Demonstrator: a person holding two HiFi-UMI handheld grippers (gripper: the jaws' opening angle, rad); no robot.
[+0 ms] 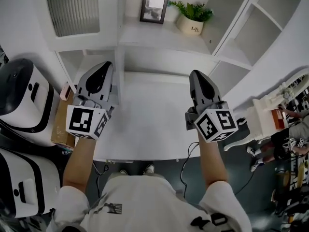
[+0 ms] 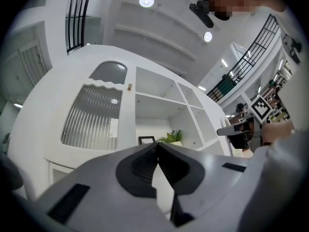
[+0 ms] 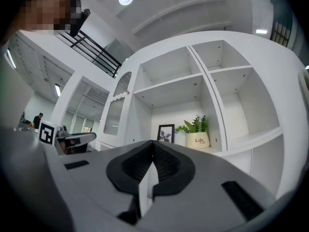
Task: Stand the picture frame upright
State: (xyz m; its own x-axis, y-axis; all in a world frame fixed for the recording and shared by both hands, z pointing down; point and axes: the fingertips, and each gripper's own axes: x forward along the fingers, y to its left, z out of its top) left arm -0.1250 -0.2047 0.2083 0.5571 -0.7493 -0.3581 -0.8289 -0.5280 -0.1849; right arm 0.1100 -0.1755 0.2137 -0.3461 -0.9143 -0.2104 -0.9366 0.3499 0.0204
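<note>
A dark picture frame (image 1: 154,7) stands upright at the back of a white shelf (image 1: 145,40), beside a potted plant (image 1: 193,17). The frame (image 3: 165,133) and the plant (image 3: 197,134) also show in the right gripper view, and the frame (image 2: 147,139) shows small in the left gripper view. My left gripper (image 1: 102,66) and right gripper (image 1: 196,76) are both shut and hold nothing. They hover over the white counter (image 1: 145,124), well short of the shelf with the frame.
The white cabinet has a ribbed glass door (image 1: 72,7) at upper left and open cubbies (image 1: 258,28) at right. Two white appliances (image 1: 21,100) stand at left, next to a cardboard box (image 1: 62,124). People and a white table (image 1: 268,115) are at far right.
</note>
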